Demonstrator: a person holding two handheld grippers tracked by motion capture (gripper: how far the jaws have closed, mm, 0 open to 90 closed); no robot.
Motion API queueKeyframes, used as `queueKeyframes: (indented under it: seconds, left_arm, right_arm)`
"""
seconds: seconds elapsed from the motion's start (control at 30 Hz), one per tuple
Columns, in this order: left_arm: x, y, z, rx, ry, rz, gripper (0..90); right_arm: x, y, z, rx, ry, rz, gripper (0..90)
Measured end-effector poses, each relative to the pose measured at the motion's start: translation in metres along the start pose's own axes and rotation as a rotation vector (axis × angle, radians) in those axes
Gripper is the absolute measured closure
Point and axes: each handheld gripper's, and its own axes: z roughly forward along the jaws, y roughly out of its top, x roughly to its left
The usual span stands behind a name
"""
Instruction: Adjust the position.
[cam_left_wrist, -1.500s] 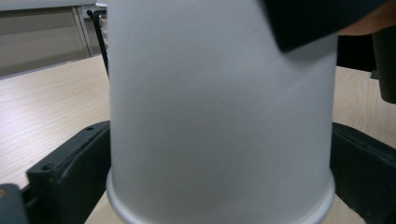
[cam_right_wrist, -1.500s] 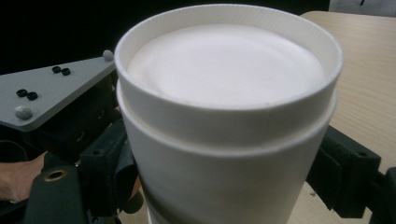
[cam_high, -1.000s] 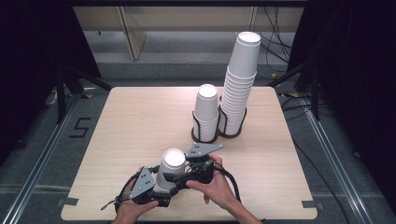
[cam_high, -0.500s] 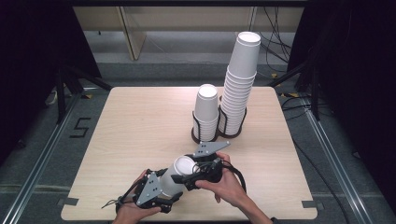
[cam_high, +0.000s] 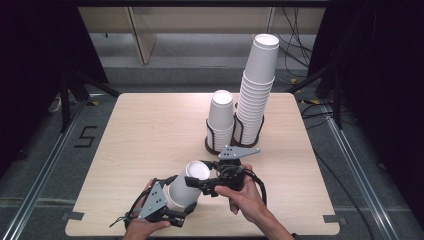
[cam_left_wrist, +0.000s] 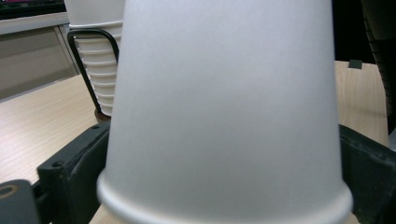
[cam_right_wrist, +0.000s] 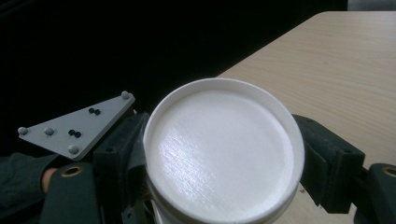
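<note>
A white paper cup (cam_high: 186, 191) lies tilted above the table's front edge, its base (cam_high: 198, 170) towards the upper right. My left gripper (cam_high: 175, 201) sits at the rim end. Its jaws have just been opening and stand on either side of the cup (cam_left_wrist: 224, 107) near the rim, without pressing it. My right gripper (cam_high: 198, 182) reaches in from the right and is shut on the cup just below the base. The base (cam_right_wrist: 224, 154) faces that gripper's camera, with a black jaw on each side. The left gripper's grey plate (cam_right_wrist: 79, 128) shows behind.
Two stacks of white cups stand in black wire holders at the back of the wooden table (cam_high: 145, 130): a short one (cam_high: 220, 117) and, to its right, a tall one (cam_high: 257, 85). One stack (cam_left_wrist: 95, 60) stands beyond the held cup. Dark floor surrounds the table.
The cup has tipped from nearly upright to a slant, base towards the upper right. The right gripper has shifted slightly right with it. The left gripper's jaws have widened around the rim.
</note>
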Motion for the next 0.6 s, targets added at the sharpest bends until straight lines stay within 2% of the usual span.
queueKeyframes:
  seconds: [0.1,0.13,0.2,0.23,0.33,0.37,0.47,0.5,0.57,0.6]
  left_arm:
    - [0.0005,0.0004,-0.0009,0.005,-0.003,-0.003,4.0]
    - [0.0014,0.0001,-0.0005,-0.008,-0.006,-0.004,4.0]
    - [0.002,0.0007,-0.0023,0.011,-0.006,0.006,4.8]
    - [0.0018,0.0007,-0.0026,0.013,-0.013,-0.001,5.4]
    - [0.0031,0.002,-0.0047,0.04,-0.007,0.037,10.3]
    - [0.003,0.0022,-0.0048,0.047,-0.005,0.056,11.3]
    - [0.002,0.0022,-0.0047,0.061,-0.008,0.053,13.0]
    - [0.002,0.0013,-0.0043,0.082,-0.017,0.061,13.8]
    - [0.0027,0.0013,-0.0046,0.097,-0.015,0.073,14.2]
    - [0.0027,0.0013,-0.0046,0.097,-0.015,0.073,14.4]
  right_arm:
    - [0.0,-0.0009,0.0018,0.008,0.004,-0.001,25.7]
    - [-0.0001,-0.001,0.0025,0.004,0.005,-0.003,25.7]
    - [-0.0011,-0.0006,0.0016,0.007,0.009,0.0,25.7]
    - [-0.0018,-0.0012,0.0017,0.006,0.012,0.0,25.6]
    - [-0.0027,-0.0019,0.0009,0.018,0.015,0.019,24.8]
    - [-0.0046,-0.0018,0.0013,0.019,0.013,-0.004,24.5]
    - [-0.0047,-0.0011,0.0004,0.038,0.015,-0.005,24.0]
    - [-0.0045,-0.001,0.001,0.067,0.018,-0.014,23.6]
    - [-0.0039,-0.001,0.0007,0.085,0.001,-0.03,23.0]
    - [-0.0044,-0.0008,0.0007,0.1,-0.006,-0.057,22.3]
